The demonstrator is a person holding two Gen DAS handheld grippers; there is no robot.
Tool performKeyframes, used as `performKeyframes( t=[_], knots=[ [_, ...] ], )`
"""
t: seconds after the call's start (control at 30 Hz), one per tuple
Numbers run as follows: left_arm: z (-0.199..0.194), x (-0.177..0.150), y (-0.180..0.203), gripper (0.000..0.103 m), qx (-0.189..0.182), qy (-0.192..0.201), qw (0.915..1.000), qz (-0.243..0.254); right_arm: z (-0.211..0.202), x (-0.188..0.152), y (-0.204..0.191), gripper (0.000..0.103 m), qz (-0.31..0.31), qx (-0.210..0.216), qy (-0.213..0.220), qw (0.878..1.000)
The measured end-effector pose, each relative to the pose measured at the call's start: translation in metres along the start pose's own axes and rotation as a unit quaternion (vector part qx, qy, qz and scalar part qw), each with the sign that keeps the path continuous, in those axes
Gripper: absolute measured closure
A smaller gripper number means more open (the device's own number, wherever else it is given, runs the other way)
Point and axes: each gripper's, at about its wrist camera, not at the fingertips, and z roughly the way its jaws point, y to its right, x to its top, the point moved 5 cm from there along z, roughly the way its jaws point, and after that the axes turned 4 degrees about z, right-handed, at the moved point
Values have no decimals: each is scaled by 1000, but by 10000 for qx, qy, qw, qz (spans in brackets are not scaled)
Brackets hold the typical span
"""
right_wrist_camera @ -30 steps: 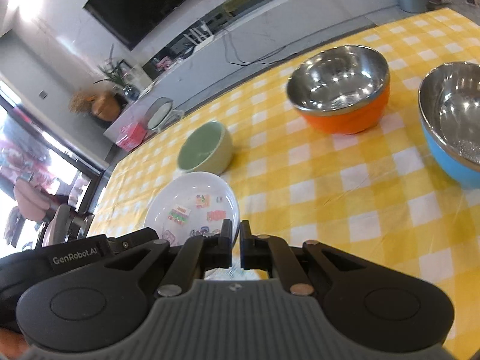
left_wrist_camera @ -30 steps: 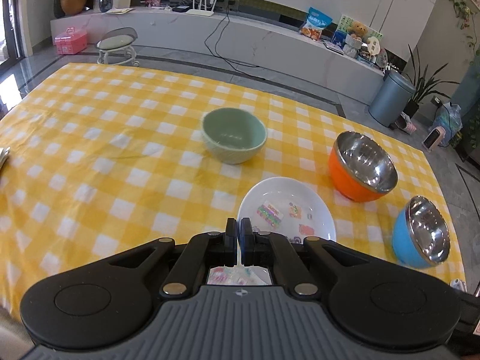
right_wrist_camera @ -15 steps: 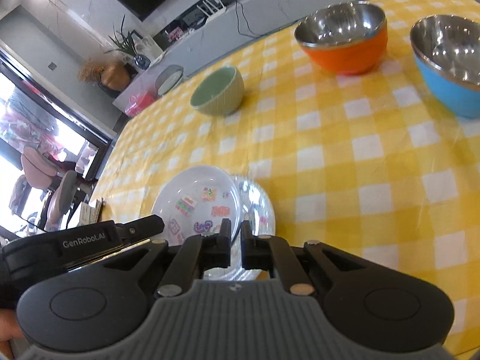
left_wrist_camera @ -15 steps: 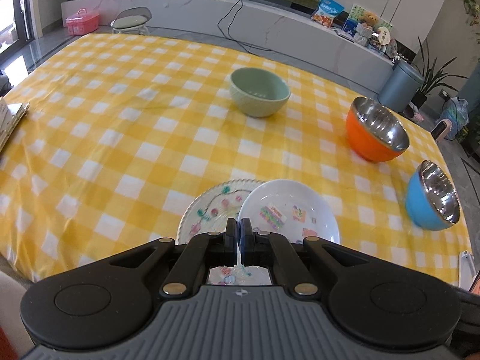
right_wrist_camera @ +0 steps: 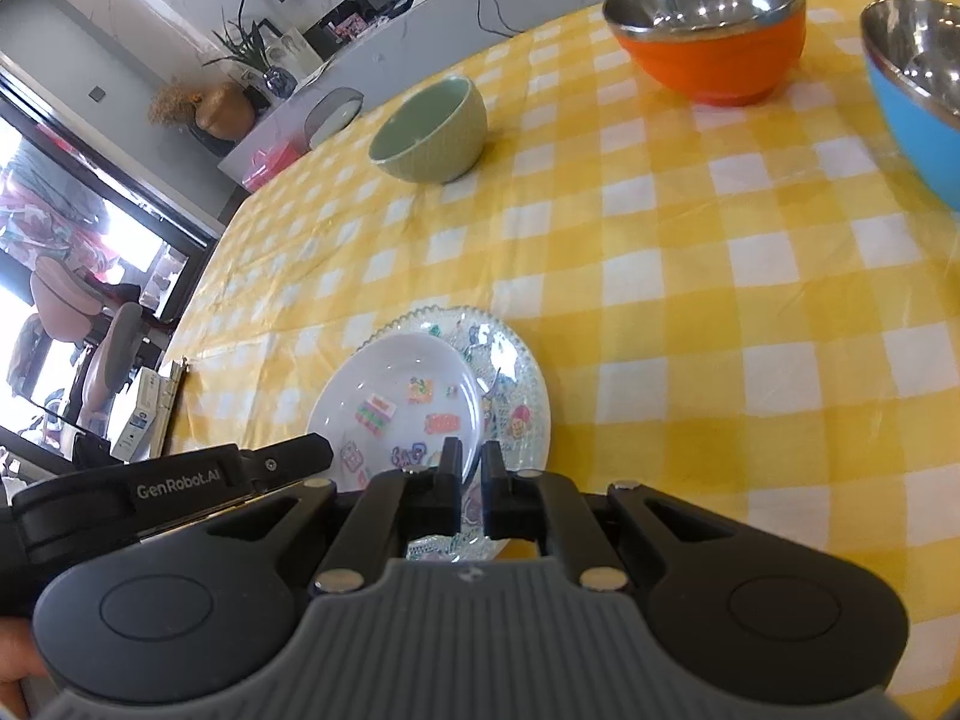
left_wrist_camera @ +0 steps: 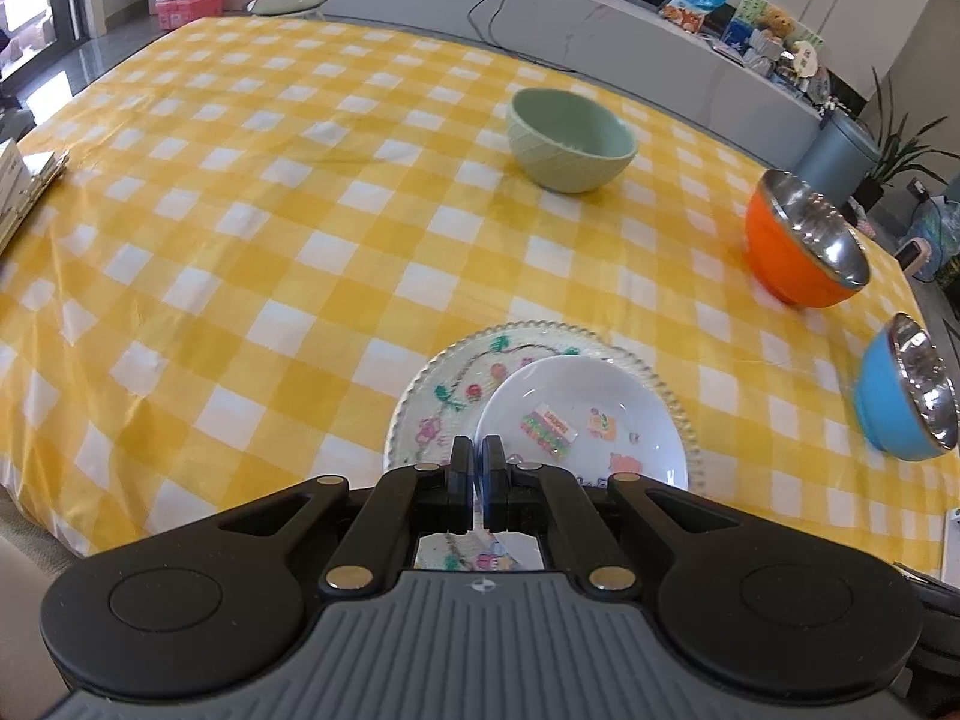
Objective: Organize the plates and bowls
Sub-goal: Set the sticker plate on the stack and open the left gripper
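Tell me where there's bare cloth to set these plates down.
Widest bare patch: left of the green bowl, beyond the glass plate. Another lies between that plate and the orange bowl. Crowded: the right edge, where the orange bowl and blue bowl stand.

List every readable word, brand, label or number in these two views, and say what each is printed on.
"GenRobot.AI": white lettering on the side of the left gripper, seen from the right wrist view.
Stickers on the white plate: too small to read.
Blue snack bag on the far counter: print too blurred to read.
White boxes at the table edge: label unreadable.
Nothing else legible.
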Motion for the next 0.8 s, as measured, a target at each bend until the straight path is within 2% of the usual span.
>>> performKeyframes(
  t=[0.23,0.53,0.63,0.7,0.8],
  knots=[
    [11,-2,-7,99,45,-77,9999,-118,12,0,-5,100,-126,-73,-7,9999],
    [12,-2,-5,99,-16,-74,10000,-38,11,0,-5,99,-219,-172,-2,9996],
    [13,-1,-5,99,-1,-72,10000,-44,11,-1,-7,96,-288,-172,-14,9994],
    [13,-1,-5,93,10,-85,10000,-44,11,-1,-8,95,-328,-180,-20,9993],
    [12,-1,-4,84,-40,-103,9999,-85,10,-1,-9,85,-313,-102,-46,9994]
  ],
)
